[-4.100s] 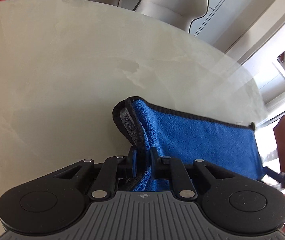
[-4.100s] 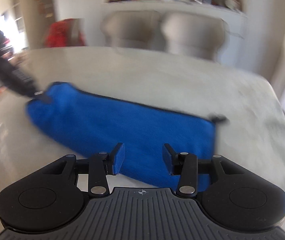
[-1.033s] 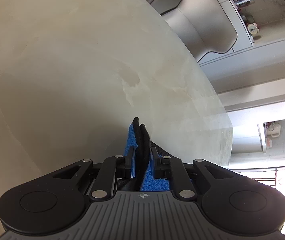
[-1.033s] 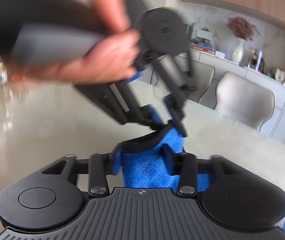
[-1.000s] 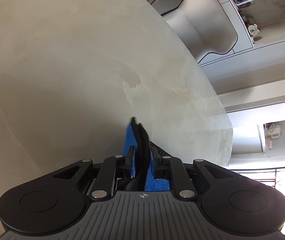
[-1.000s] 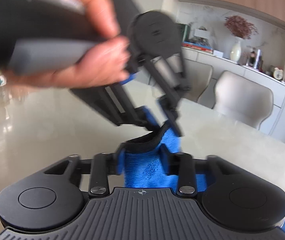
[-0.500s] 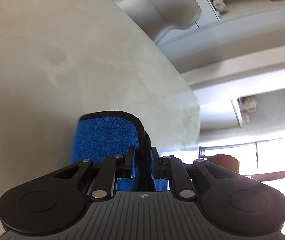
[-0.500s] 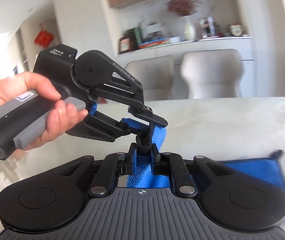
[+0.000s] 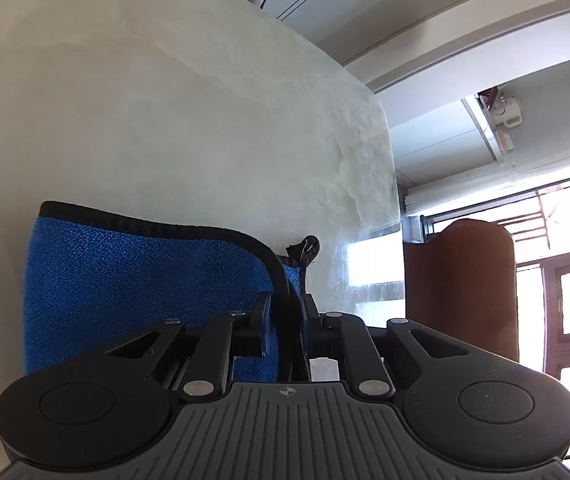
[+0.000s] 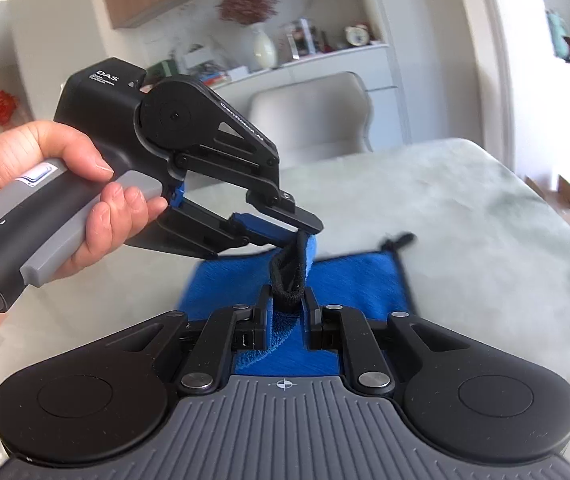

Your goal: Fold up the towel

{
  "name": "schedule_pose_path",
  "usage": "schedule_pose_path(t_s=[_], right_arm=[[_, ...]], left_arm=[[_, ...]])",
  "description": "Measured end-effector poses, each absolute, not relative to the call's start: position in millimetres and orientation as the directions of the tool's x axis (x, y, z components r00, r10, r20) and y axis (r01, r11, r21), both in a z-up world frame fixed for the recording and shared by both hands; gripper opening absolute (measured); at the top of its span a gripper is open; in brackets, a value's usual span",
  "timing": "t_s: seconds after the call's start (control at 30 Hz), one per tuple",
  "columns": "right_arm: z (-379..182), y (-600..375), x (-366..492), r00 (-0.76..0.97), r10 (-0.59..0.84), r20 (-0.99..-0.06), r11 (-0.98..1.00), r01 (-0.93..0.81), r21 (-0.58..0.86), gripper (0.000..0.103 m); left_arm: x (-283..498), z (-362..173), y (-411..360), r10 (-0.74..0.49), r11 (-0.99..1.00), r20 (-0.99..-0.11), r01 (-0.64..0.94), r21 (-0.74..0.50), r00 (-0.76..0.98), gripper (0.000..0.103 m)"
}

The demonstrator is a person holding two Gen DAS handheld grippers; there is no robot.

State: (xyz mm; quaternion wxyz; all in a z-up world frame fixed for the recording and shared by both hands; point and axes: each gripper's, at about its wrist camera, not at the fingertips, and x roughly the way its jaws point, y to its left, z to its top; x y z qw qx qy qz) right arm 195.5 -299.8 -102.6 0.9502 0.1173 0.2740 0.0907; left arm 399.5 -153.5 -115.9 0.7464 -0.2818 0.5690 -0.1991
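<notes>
Two grippers: both in use, we see each clamped tight on the towel's black-hemmed edge.
Left gripper (image 9: 287, 312): jaws pinched on the hem; blue towel (image 9: 145, 280) spreads out to its left and ahead, hang loop (image 9: 305, 249) sticks up just past the fingertips.
Right gripper (image 10: 288, 312): jaws squeezed on a bunched hem, cloth rises straight ahead of it into the other claw.
Towel position: rest of it lies flat on the marble table (image 10: 465, 216) beyond the right gripper, far corner off to its right.
Change, left view: half a second ago less blue showed left of the claw; now a wider panel, and the loop has come into sight.
Change, right view: left gripper (image 10: 291, 236) has moved lower, closer to the right claw.
Only right view shows: left hand (image 10: 65, 184) on the handle, chair (image 10: 313, 112), shelf behind.
Only left view shows: brown chair back (image 9: 461, 288) right of the claw, bright window.
</notes>
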Motion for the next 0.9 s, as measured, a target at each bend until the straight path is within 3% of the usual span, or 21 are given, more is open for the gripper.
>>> schedule_pose_path(t_s=[0.63,0.9], right_arm=[[-133,-339,198,0.810,0.175,-0.559,0.958,-0.009,0.286,0.015],[-134,-341,202,0.800,0.179,-0.573,0.958,-0.009,0.286,0.019]], left_arm=[[388,-137,-205,-0.567,0.821,-0.788,0.093,-0.563,0.242,0.013],[380,-116,-179,-0.610,0.784,-0.721,0.121,-0.609,0.327,0.040]])
